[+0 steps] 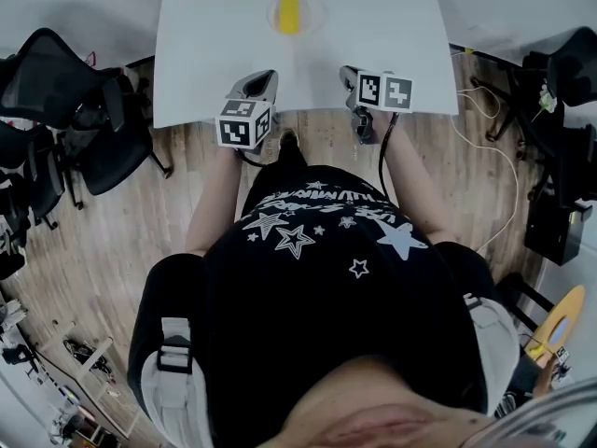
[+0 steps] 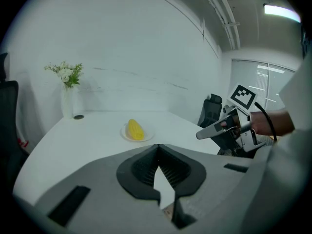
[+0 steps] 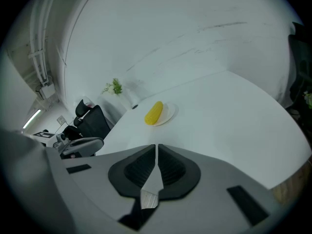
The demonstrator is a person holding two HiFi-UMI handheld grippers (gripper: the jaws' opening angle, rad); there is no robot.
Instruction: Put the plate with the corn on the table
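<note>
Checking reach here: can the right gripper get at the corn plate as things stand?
Probably yes: only bare table lies between the right gripper and the plate, though its jaws are shut.

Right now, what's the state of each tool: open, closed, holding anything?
Left tool: closed, holding nothing.
Right tool: closed, holding nothing.

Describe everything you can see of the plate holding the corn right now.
The plate is small, round, shallow and white, pale enough to nearly blend into the white table. It looks smooth, but its material cannot be told. It lies flat, right way up, toward the far middle of the tabletop, apart from a vase of flowers. One yellow corn cob lies on it, covering most of its centre. Only the table below and the corn above touch it.
</note>
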